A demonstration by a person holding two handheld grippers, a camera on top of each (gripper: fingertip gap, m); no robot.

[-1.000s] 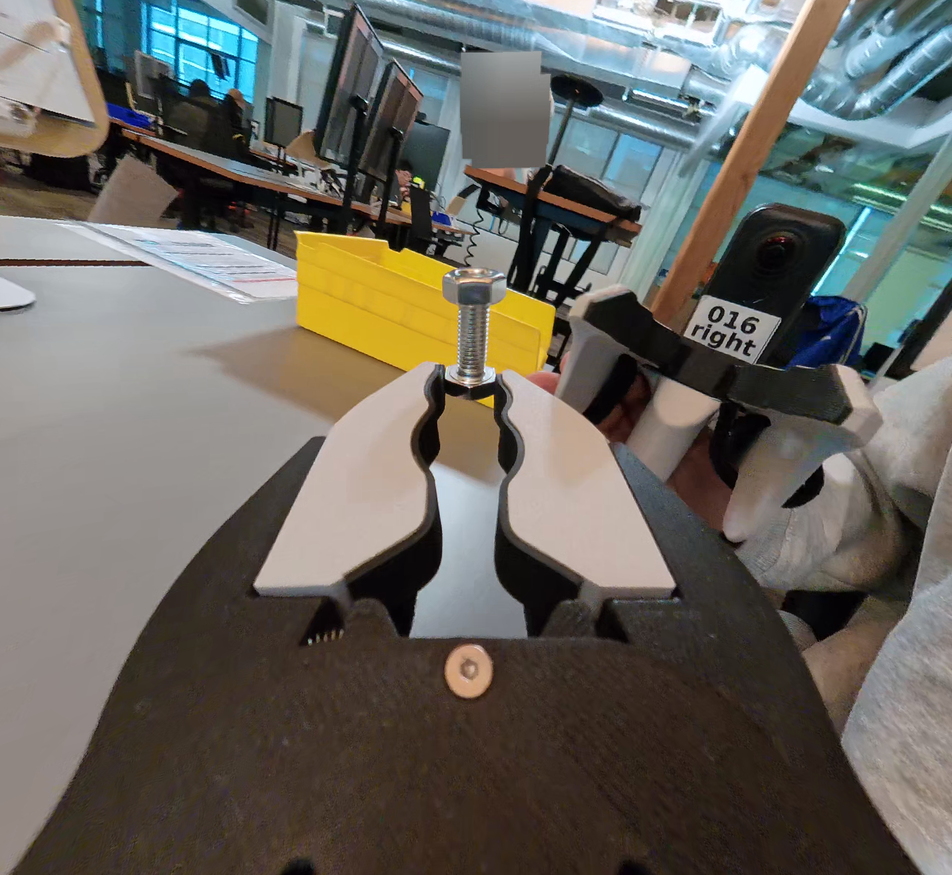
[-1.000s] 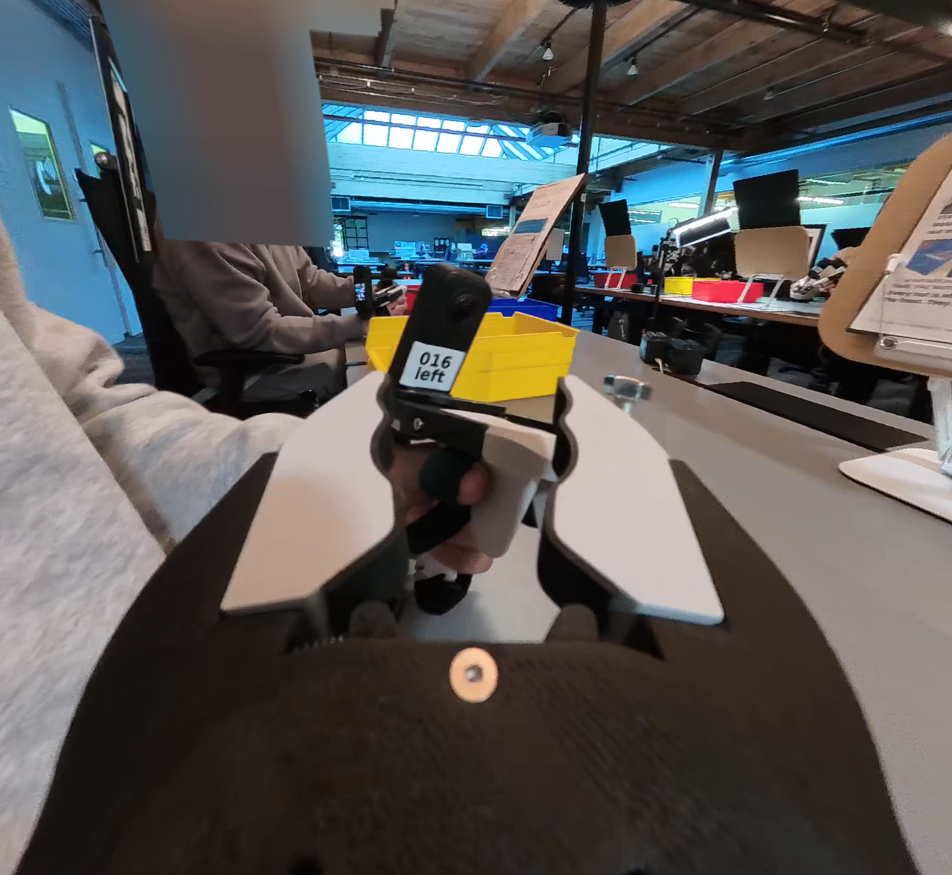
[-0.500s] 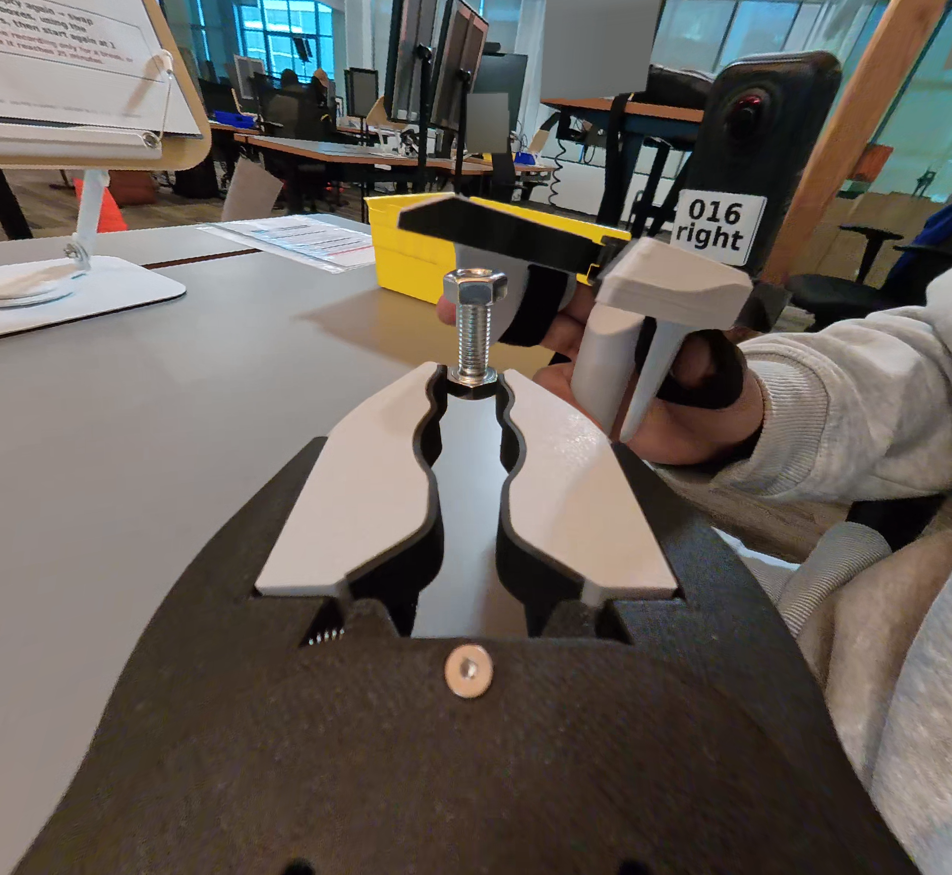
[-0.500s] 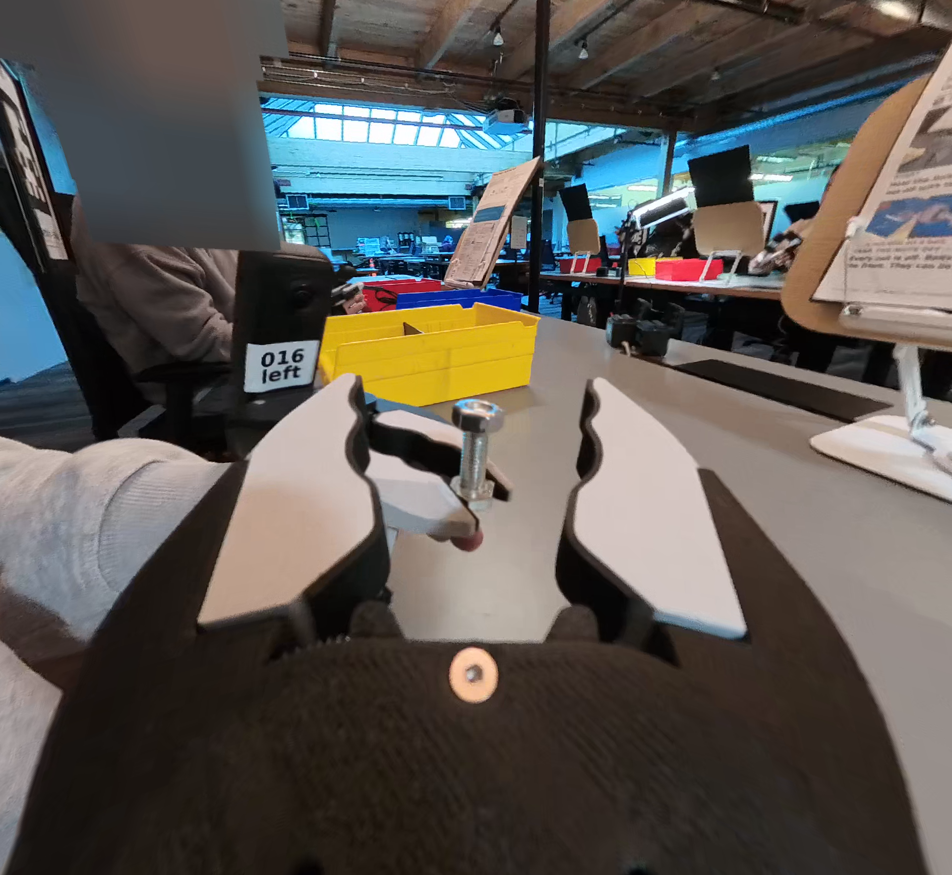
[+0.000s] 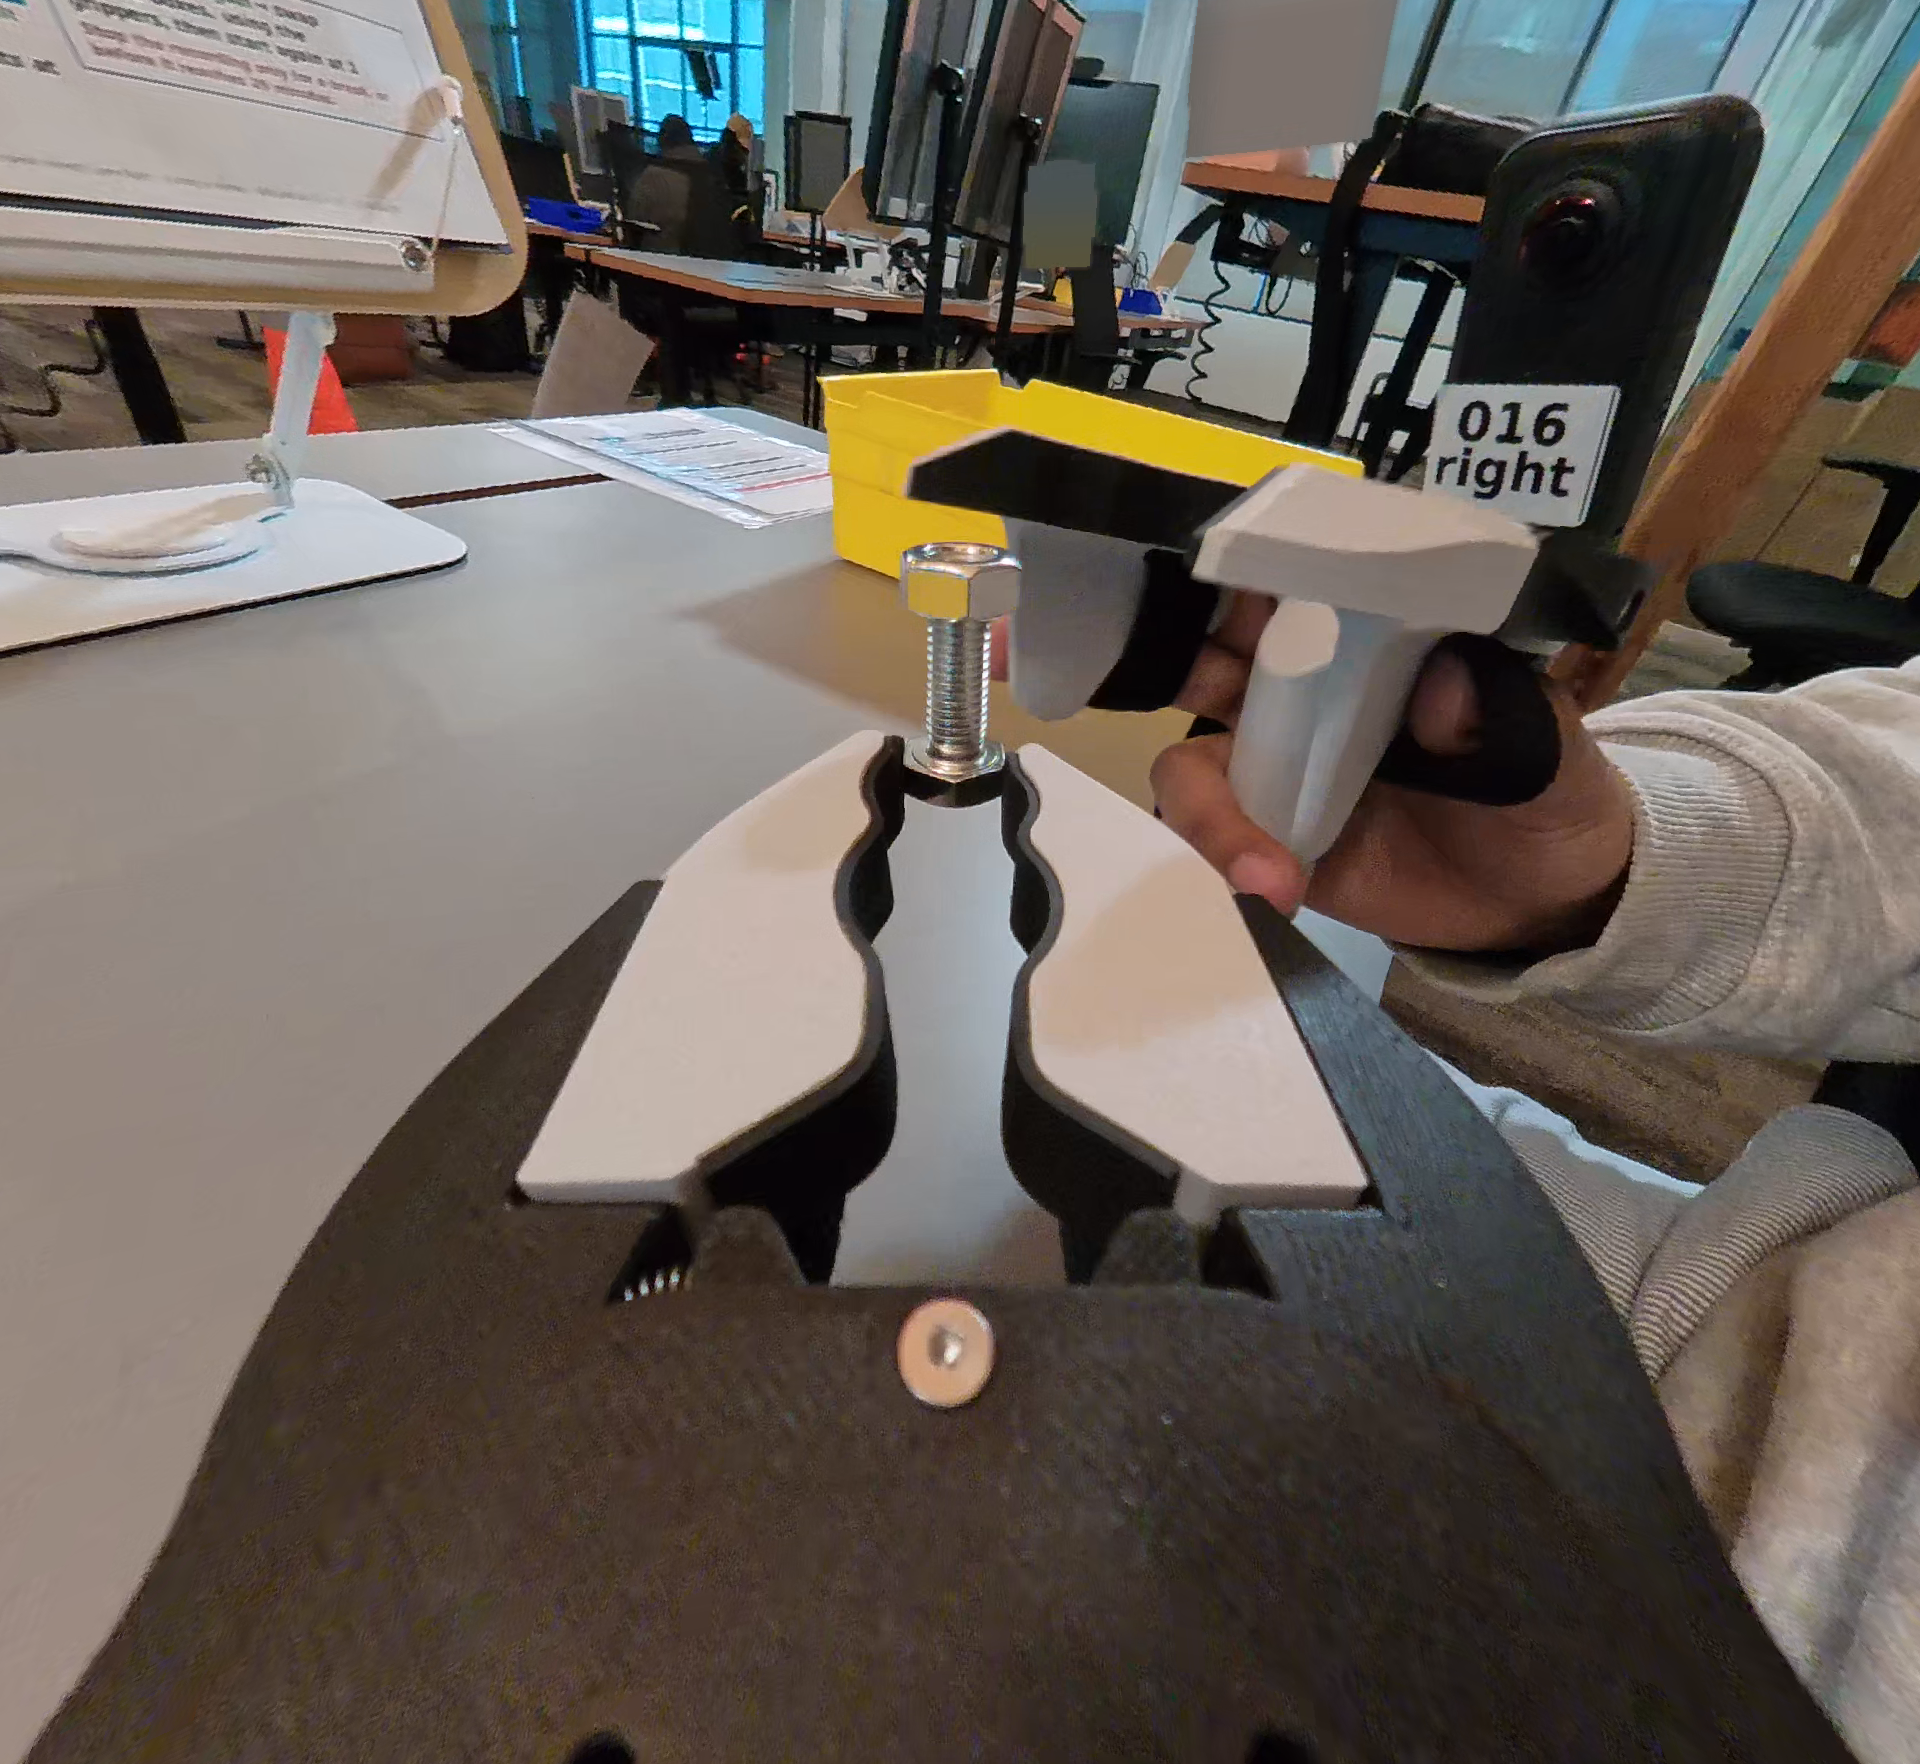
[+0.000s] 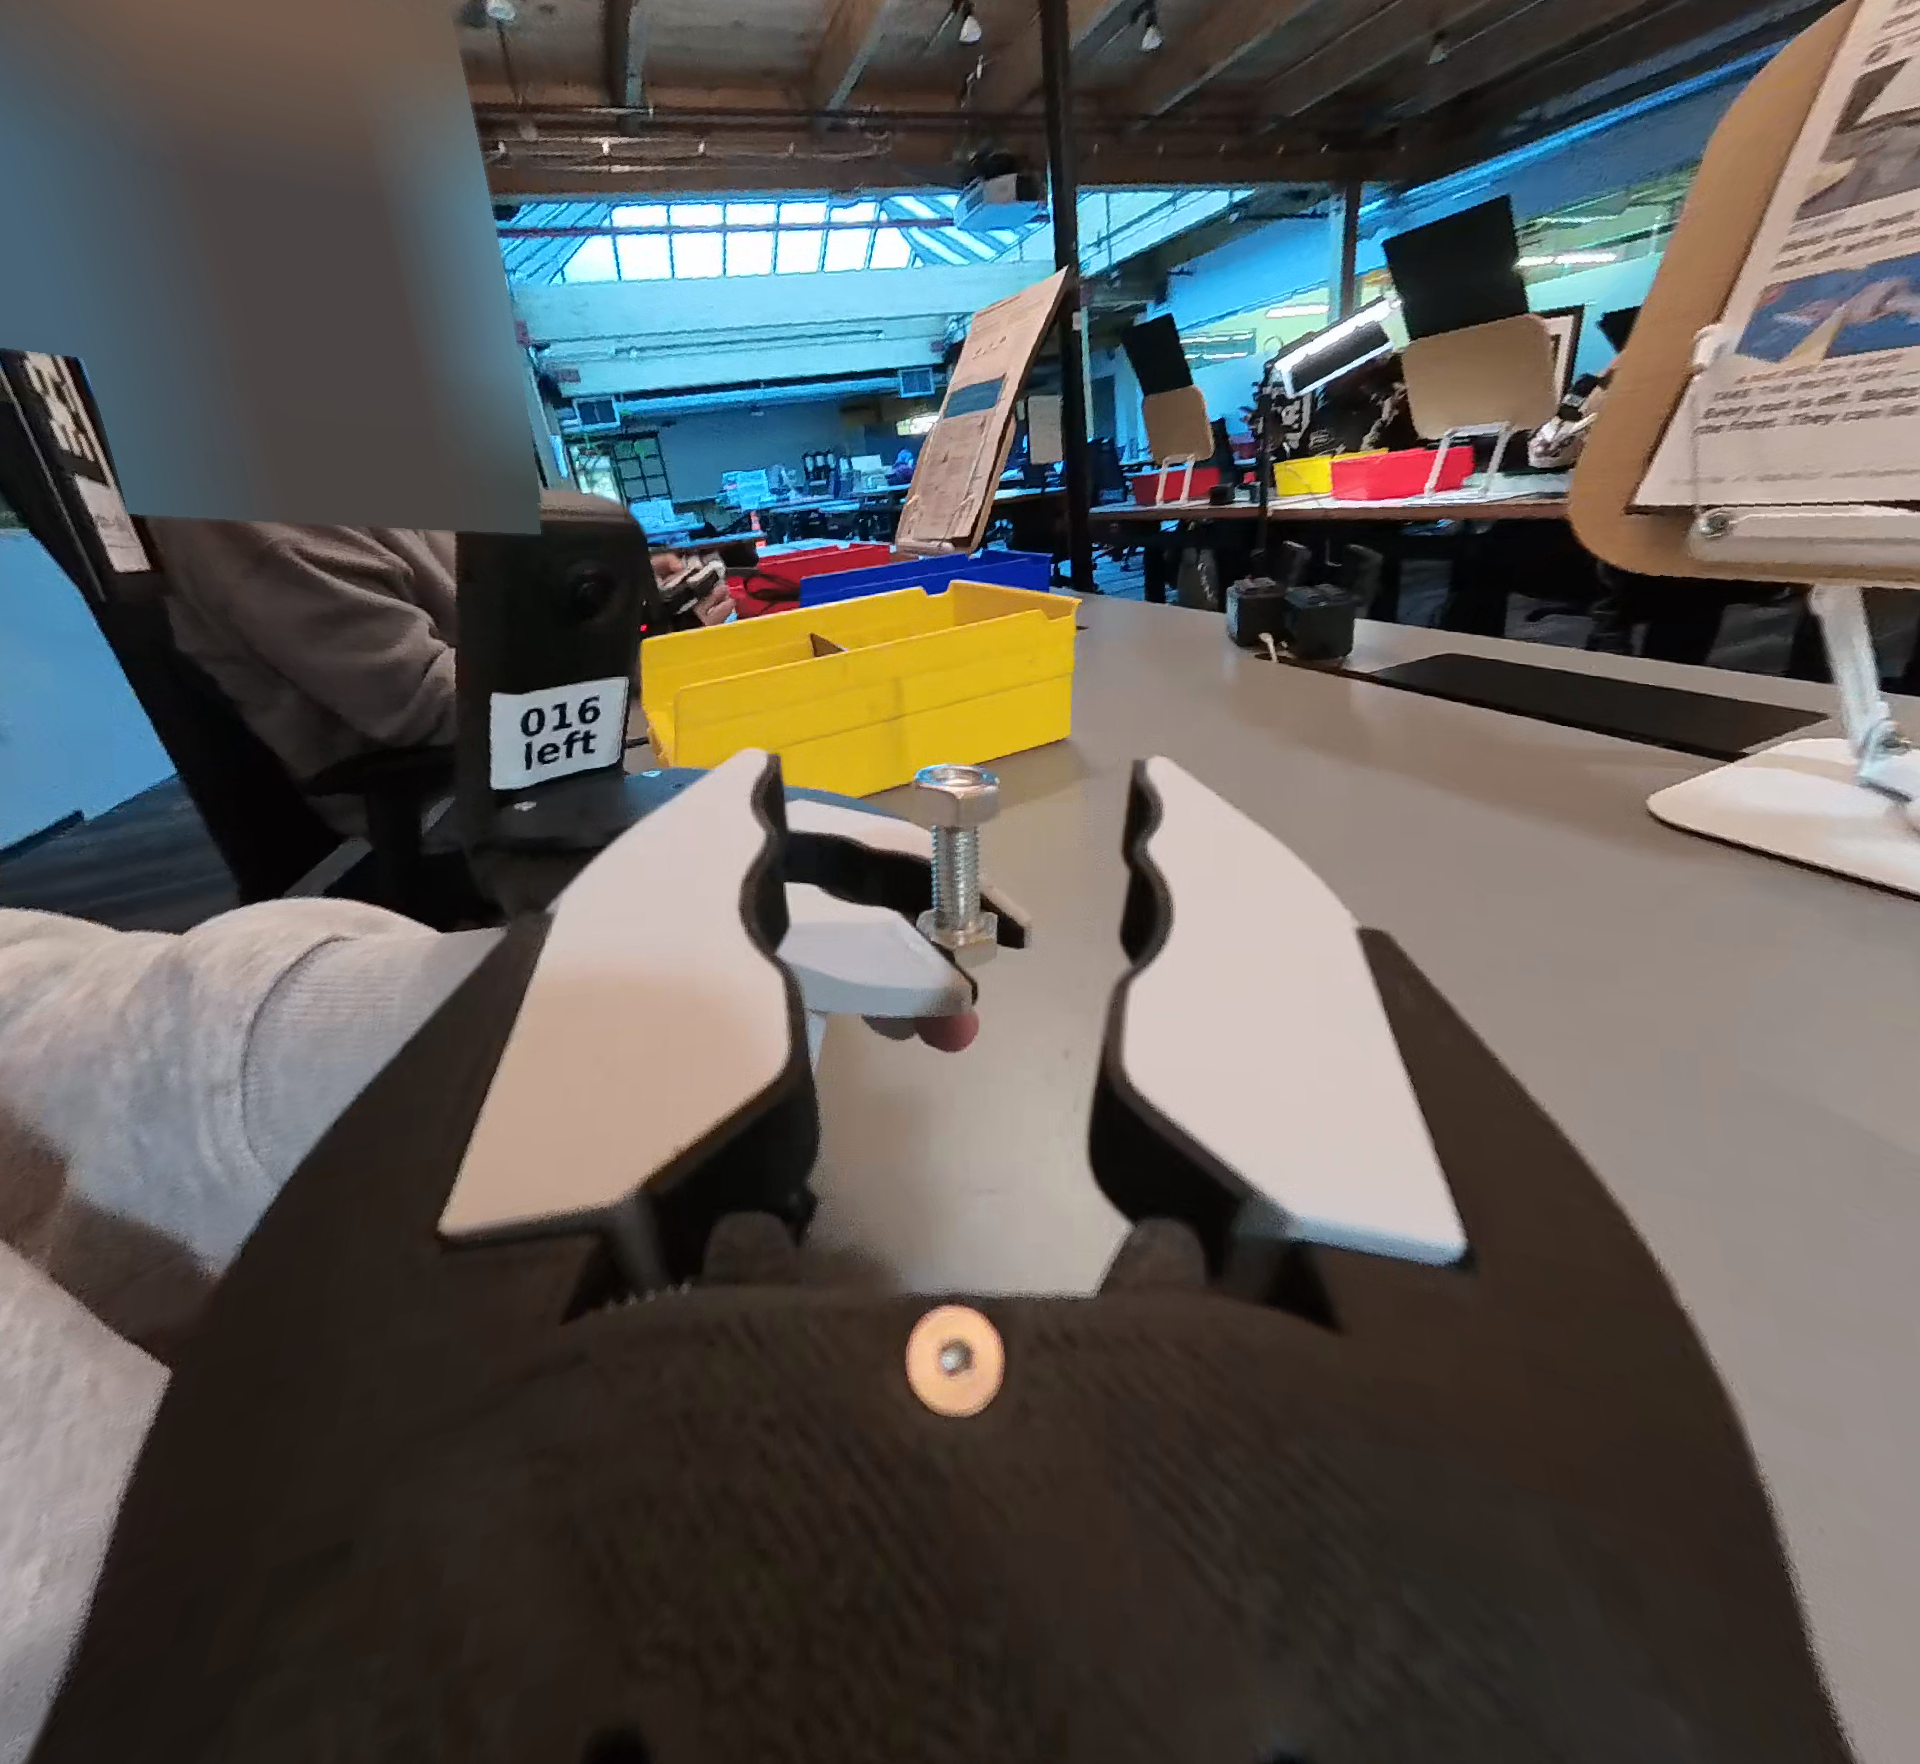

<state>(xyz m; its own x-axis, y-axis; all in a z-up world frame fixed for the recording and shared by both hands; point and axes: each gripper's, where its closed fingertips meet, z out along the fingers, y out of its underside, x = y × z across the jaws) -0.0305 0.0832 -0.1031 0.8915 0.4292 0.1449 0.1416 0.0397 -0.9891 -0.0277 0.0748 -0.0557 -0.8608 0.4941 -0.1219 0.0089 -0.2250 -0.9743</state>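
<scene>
A silver hex bolt [image 5: 958, 654] stands upright, head up, with a nut [image 5: 953, 760] threaded on its lower end. My left gripper [image 5: 951, 764] is shut on that nut and holds the bolt above the grey table [image 5: 416, 831]. My right gripper [image 6: 951, 779] is open, and the bolt [image 6: 956, 867] stands in the gap between its fingertips without touching either. In the right wrist view one left finger [image 6: 873, 971] reaches in from the left under the nut [image 6: 961, 933]. In the left wrist view the right gripper's fingers [image 5: 1070, 634] sit just right of the bolt, held by a hand [image 5: 1455, 841].
A yellow divided bin [image 6: 862, 686] stands on the table behind the bolt, also in the left wrist view [image 5: 1039, 436]. A document stand [image 5: 208, 104] on a white base [image 5: 208, 540] is at the left, near a laminated sheet [image 5: 707, 457]. A black mat [image 6: 1590, 696] lies far right. Across from one pair of fingers to the other is roughly 4 centimeters.
My right gripper has swung round from beside the left one to face the bolt, which now sits between its open fingers. My left gripper still holds the bolt upright.
</scene>
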